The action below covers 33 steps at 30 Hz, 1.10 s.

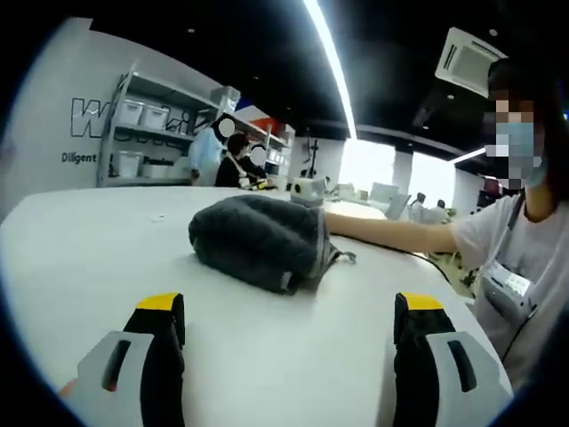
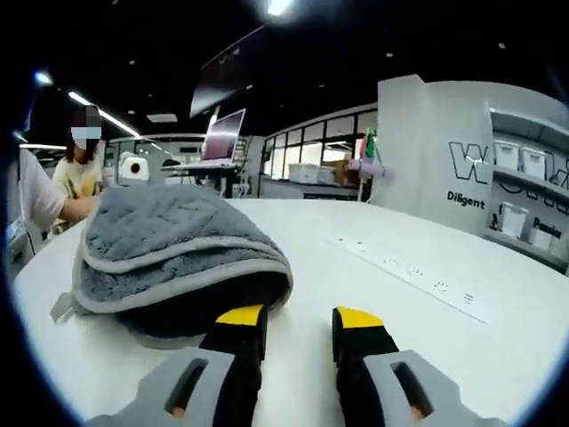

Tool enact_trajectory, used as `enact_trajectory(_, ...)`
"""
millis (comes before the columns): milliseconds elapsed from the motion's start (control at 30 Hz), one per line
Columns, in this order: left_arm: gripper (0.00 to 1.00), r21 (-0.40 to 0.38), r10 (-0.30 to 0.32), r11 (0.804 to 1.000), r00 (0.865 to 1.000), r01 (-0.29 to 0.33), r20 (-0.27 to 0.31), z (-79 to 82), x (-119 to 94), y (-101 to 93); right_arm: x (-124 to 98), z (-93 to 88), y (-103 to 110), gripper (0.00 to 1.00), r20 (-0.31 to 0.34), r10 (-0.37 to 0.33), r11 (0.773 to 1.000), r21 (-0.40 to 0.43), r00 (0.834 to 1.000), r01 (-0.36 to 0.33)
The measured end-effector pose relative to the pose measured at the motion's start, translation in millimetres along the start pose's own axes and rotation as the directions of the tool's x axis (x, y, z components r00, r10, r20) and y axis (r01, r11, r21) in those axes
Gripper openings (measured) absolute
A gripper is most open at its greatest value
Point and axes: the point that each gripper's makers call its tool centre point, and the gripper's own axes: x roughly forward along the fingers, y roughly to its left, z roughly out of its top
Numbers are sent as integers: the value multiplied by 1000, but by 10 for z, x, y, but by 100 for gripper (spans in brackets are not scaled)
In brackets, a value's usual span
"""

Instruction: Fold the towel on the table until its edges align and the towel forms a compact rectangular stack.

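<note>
Left gripper view: the left gripper (image 1: 289, 311) is seen rising from the bottom edge, its two yellow-tipped jaws set wide apart and nothing held between them. Bare white desk (image 1: 80, 258) is seen in the gap between the jaws. Beyond the jaws, toward the middle of the desk, the towel (image 1: 258, 240) is laid as a dark grey bundle, folded over on itself in thick layers, with a small loop or tag sticking out at its right end. It is not touched by the left gripper. Behind the towel a forearm (image 1: 391, 233) is stretched across the desk from a person at the right edge, and a small white device (image 1: 308, 189) is seen just past the towel's far side. Shelving (image 1: 147, 133) with white bins is set against the far wall.

In the right gripper view, the right gripper (image 2: 298, 325) is seen with its jaws drawn close, only a narrow strip of desk showing between the yellow tips, and nothing is clamped in them. The left jaw tip is placed right at the towel's (image 2: 169, 253) near edge, under the lip of its rounded fold; whether it is touching cannot be told. The towel is seen here as grey plush with paler hemmed borders stacked in curved layers, lying toward the left side of the desk (image 2: 427, 311). A long white strip (image 2: 413, 271) is laid flat on the desk to the right, well apart from the towel.
</note>
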Motion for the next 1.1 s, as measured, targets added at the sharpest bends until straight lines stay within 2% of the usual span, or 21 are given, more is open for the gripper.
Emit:
enact_trajectory(200, 96, 2, 14, 1000, 1000, -14, -5, -1, -4, 52, -239, -24, 70, 36, 16, -5, 1000, 13, 1000, 4)
enact_trajectory(300, 97, 5, 16, 1000, 1000, -16, -9, -2, 1, 67, -380, 4, 134, 40, 50, 7, 999, 45, 999, -9)
enact_trajectory(500, 97, 14, 40, 999, 999, -39, -22, -22, 32, 102, -649, 45, 412, 57, 105, 63, 992, 98, 992, -74)
enact_trajectory(667, 98, 50, 78, 996, 996, -75, -50, -56, 82, 135, -848, 73, 678, 62, 142, 102, 986, 114, 985, -118)
enact_trajectory(867, 99, 61, 106, 993, 994, -105, -25, 32, 192, 134, -983, 90, 951, 73, 157, 135, 982, 110, 978, -153)
enact_trajectory(967, 99, 112, 116, 988, 992, -110, -51, 20, 273, 92, -1016, 119, 1000, 80, 171, 142, 980, 117, 975, -163)
enact_trajectory(1100, 99, 136, 123, 984, 991, -116, -45, 74, 408, 23, -1020, 143, 1060, 83, 181, 149, 979, 108, 972, -171)
